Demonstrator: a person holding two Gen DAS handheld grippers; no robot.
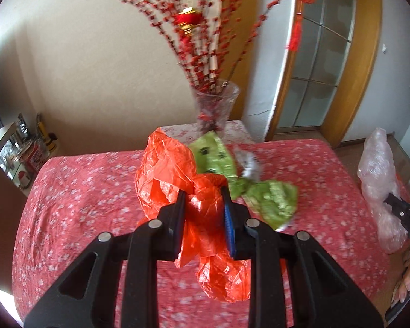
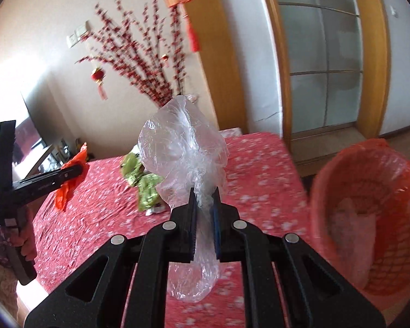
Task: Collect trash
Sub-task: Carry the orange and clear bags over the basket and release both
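Two held bags [image 1: 177, 169] [image 2: 183, 147], one basket [image 2: 369, 205].

Your right claw [image 2: 204, 192] pinches a clear plastic bag [image 2: 183, 147] above the red-covered bench [image 2: 259, 169]; the red-lined basket [image 2: 369, 191] sits at right, green wrappers [image 2: 147, 188] beyond.

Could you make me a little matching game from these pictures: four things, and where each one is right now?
Things:
1. orange plastic bag
2. clear plastic bag
3. green wrappers
4. glass vase

Places:
A. lying on the red tablecloth
B. pinched in the right claw
C. standing behind the table
D. pinched in the left claw

Pairs: 1-D, 2-B, 3-A, 4-C
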